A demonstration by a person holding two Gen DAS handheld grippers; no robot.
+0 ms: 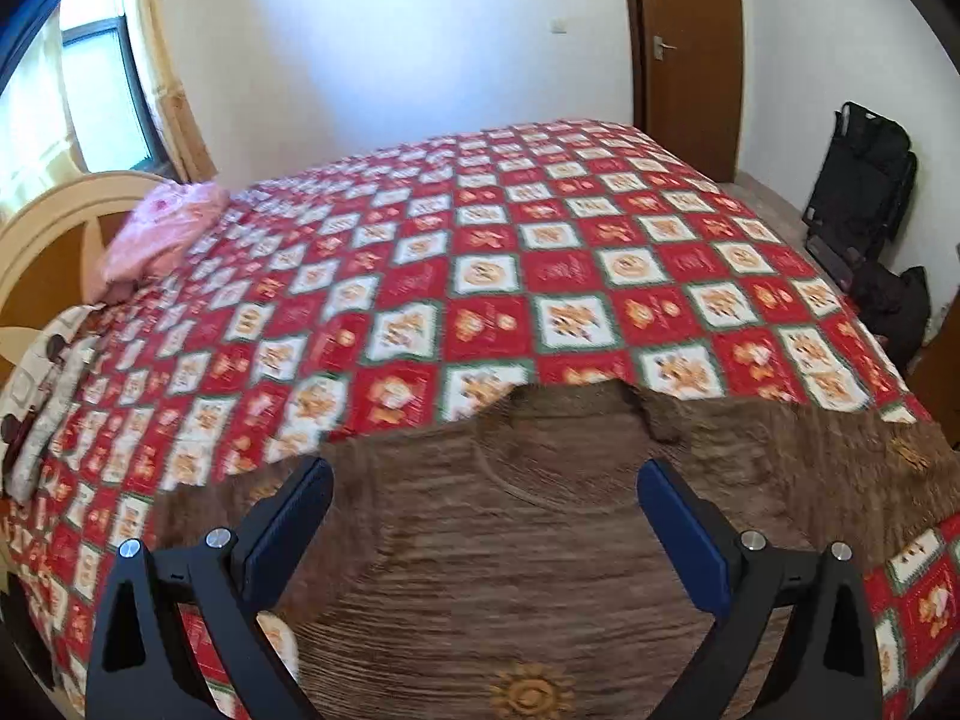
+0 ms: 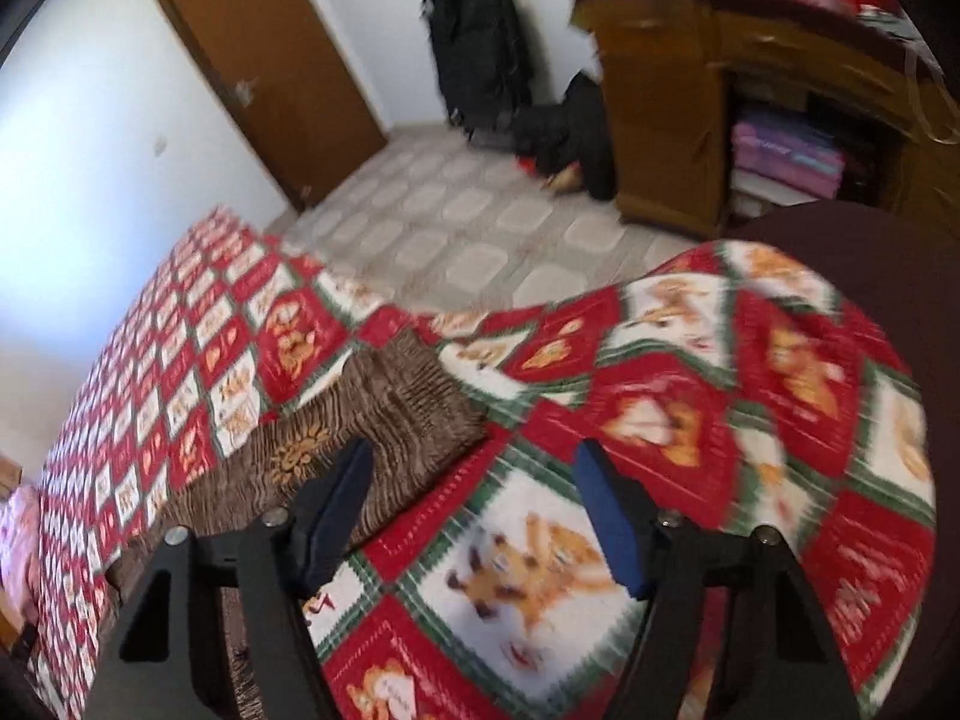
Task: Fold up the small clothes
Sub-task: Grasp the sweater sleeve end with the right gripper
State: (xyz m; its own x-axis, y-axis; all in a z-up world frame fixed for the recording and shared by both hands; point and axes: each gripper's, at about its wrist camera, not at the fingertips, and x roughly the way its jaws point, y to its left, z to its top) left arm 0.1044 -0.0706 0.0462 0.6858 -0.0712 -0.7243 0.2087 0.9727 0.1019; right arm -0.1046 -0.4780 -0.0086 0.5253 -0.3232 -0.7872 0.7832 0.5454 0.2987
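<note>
Inside wooden cabinet (image 2: pixel 666 120), folded pink linens (image 2: pixel 786 159), brown garment (image 1: pixel 528 540) on bedspread (image 1: pixel 480 252)

The garment (image 1: pixel 540 540) lies flat on the bedspread (image 1: pixel 480 252) at the bed's near edge, with the pillow (image 1: pixel 162 228) far off by the headboard (image 1: pixel 54 228). Beyond the bed stands the door (image 1: pixel 690 48), the backpack (image 1: pixel 858 180) to its right against the wall, the cabinet (image 2: pixel 672 120) beside that.
</note>
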